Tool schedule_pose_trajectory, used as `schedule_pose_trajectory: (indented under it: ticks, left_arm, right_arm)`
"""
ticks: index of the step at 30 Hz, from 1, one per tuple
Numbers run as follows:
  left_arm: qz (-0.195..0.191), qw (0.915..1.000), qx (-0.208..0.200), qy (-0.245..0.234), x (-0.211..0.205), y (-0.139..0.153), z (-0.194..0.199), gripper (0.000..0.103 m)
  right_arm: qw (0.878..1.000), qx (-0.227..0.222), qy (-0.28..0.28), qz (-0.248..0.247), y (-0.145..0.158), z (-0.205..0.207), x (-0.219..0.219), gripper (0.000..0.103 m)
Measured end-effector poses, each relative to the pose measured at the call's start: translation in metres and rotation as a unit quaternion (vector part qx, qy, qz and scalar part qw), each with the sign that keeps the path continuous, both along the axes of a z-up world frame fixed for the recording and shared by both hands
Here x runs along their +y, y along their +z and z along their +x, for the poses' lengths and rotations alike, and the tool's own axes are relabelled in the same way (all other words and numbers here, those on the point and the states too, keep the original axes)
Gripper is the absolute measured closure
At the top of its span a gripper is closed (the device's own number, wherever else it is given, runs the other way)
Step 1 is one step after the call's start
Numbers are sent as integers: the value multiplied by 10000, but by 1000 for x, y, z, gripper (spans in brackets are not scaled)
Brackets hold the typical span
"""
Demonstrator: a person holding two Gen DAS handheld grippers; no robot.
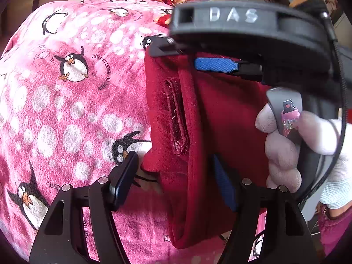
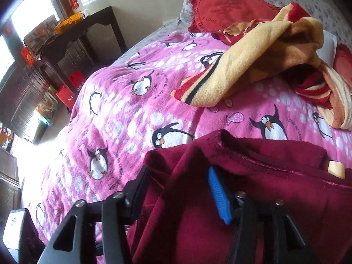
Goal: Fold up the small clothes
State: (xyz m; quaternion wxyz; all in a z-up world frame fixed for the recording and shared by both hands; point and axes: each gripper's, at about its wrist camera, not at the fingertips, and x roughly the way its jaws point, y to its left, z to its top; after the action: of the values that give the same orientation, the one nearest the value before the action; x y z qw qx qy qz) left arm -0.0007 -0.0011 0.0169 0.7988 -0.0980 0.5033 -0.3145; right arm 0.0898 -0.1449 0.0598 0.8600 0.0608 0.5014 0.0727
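A small dark red garment [image 1: 211,114] with a stitched pocket slit hangs and bunches over the pink penguin blanket [image 1: 66,101]. My left gripper [image 1: 173,180] is open, its fingers wide apart with the red cloth draped between them. My right gripper [image 1: 189,55] shows in the left wrist view at the garment's top edge, held by a white-gloved hand [image 1: 283,149]; its blue pad lies against the cloth. In the right wrist view the right gripper [image 2: 180,189] stands with jaws apart and the red garment [image 2: 253,189] piled between and over its fingers.
A yellow and red striped blanket [image 2: 253,61] lies crumpled at the far right of the bed. A red frilled cushion [image 2: 226,6] sits at the head. Dark wooden furniture [image 2: 83,37] and red boxes [image 2: 66,96] stand beyond the bed's left edge.
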Motion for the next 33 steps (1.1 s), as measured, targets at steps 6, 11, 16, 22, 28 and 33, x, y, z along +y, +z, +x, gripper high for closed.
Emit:
schedule_pose_trajectory:
  ticks: [6, 11, 16, 22, 28, 33]
  left_arm:
    - [-102, 9999, -12, 7, 5, -2, -1, 34]
    - [-144, 9999, -34, -11, 12, -4, -2, 34]
    - [-124, 9999, -75, -2, 14, -6, -5, 34]
    - [-72, 9999, -28, 69, 10, -4, -8, 34]
    - [-453, 9989, 83, 32, 0, 2, -13, 34]
    - [-819, 9966, 73, -41, 2, 8, -15, 65]
  right_arm:
    - [9967, 288, 422, -631, -4, 7, 33, 26]
    - [9895, 410, 572, -1264, -14, 9, 51, 21]
    - [9782, 409, 715, -1909, -24, 12, 64, 34]
    - [9887, 331, 588, -1336, -5, 3, 35, 73]
    - [9996, 175, 89, 214, 19, -14, -12, 82]
    - [9993, 20, 13, 383, 31, -31, -24, 83]
